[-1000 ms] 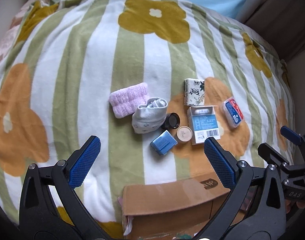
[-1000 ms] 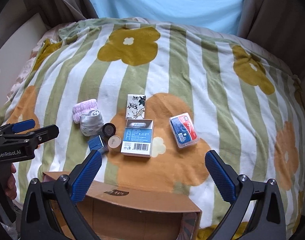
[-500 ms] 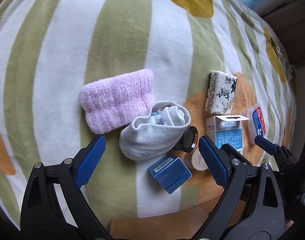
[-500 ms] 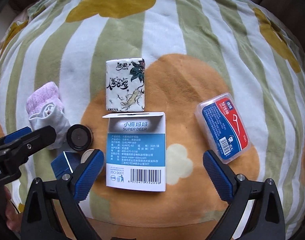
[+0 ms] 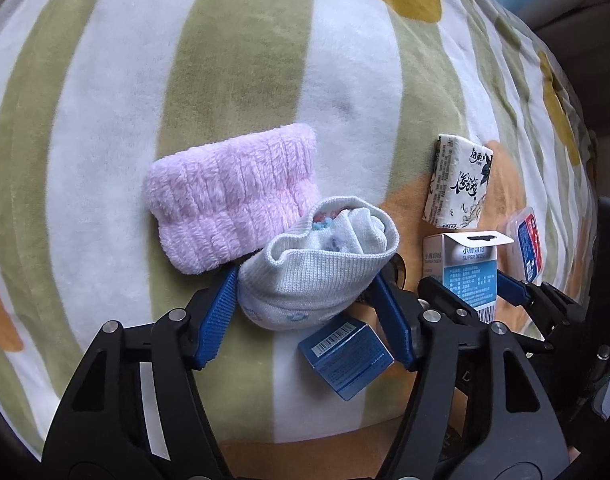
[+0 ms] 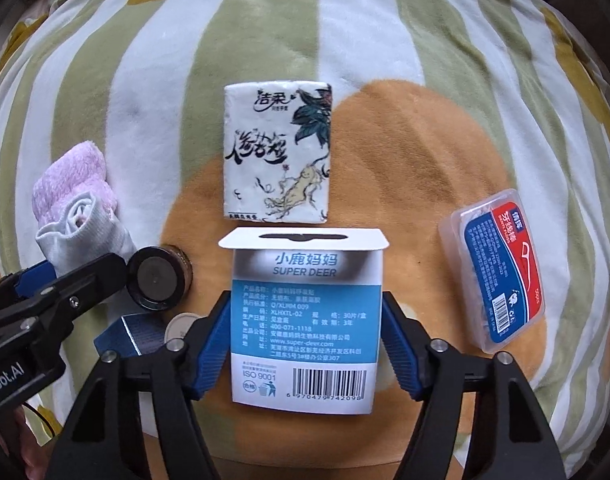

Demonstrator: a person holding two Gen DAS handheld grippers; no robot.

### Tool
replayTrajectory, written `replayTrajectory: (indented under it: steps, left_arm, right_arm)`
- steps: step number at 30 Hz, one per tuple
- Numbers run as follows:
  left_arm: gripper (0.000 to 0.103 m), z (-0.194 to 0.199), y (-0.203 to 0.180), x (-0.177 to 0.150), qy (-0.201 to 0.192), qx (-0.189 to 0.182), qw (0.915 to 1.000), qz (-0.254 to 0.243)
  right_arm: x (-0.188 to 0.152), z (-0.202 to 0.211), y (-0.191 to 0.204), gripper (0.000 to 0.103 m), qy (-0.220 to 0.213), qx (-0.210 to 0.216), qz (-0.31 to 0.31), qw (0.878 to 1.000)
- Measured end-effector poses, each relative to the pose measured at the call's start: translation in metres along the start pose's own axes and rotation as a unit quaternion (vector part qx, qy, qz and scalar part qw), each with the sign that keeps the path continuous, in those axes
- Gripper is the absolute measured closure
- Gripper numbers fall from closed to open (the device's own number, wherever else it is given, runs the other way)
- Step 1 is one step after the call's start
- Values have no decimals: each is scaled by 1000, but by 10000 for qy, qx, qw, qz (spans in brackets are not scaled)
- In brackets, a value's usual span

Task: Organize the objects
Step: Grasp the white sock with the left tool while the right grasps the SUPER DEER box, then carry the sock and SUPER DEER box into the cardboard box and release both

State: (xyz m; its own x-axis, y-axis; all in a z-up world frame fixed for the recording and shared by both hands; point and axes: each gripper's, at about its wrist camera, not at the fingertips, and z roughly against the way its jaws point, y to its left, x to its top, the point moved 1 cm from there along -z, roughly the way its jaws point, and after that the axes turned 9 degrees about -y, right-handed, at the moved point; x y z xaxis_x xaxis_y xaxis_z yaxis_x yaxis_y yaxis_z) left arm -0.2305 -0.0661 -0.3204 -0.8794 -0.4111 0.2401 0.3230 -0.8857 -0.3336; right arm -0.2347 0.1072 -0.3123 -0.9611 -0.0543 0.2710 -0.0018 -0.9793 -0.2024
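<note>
The white sock roll (image 5: 317, 276) lies on the bed, its open cuff pointing up-left, with the left gripper (image 5: 305, 304) jaws pressed against both sides. The right gripper (image 6: 305, 340) jaws clamp the blue-and-white box (image 6: 305, 320), its long axis running away toward the tissue pack (image 6: 277, 152).

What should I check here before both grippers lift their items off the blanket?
1. Left gripper brackets the white sock bundle: ok.
2. Left pads pressing the sock: cannot tell.
3. Right gripper brackets the Super Deer box: ok.
4. Right pads firmly clamped on the box: cannot tell.
5. Pink towel free of the sock: not ok, they touch.
6. Blue box clear of the left fingers: not ok, it sits right beside one.
</note>
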Motion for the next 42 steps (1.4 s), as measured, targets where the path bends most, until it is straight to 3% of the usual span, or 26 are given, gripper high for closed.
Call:
replayTrajectory:
  steps: [4,10,18,21,22,24,29,36,42]
  left_arm:
    - [41,3,-2,1,-58,-20,10000,15]
    - [42,23,-6,2,-258,-138,9996,10]
    - [42,98,-13,-1,-933,-207,9954,-75]
    - [42,132,-17,-12,-1167,-216,9928,-136]
    - [42,145,-16,-20,-1231,-225,9920,-152]
    - [42,169,-18,-34,-1353,-218,9904,-195]
    - [42,211,-28,-83,-1506,-209,9880,-258]
    - [42,234,-41,-154,-1465,-107,9888,-250]
    - [42,226,-38,-204,-1252,-20,9921,-85]
  right_arm:
    - [-8,8,5,40,-52,-107,57,9999]
    - [-23,40,-6,40,-272,-111,-341,9990]
    - [-44,120,-15,40,-846,2,-384,9957]
    - [-17,131,-22,40,-1037,65,-324,9941]
    - [-22,144,-23,40,-1105,68,-288,9934]
    - [4,140,-27,40,-1222,86,-226,9922]
    - [-3,162,-49,40,-1429,56,-48,9897]
    - [-55,194,-55,40,-1429,188,119,9895]
    - [-99,196,-65,40,-1370,226,-42,9903]
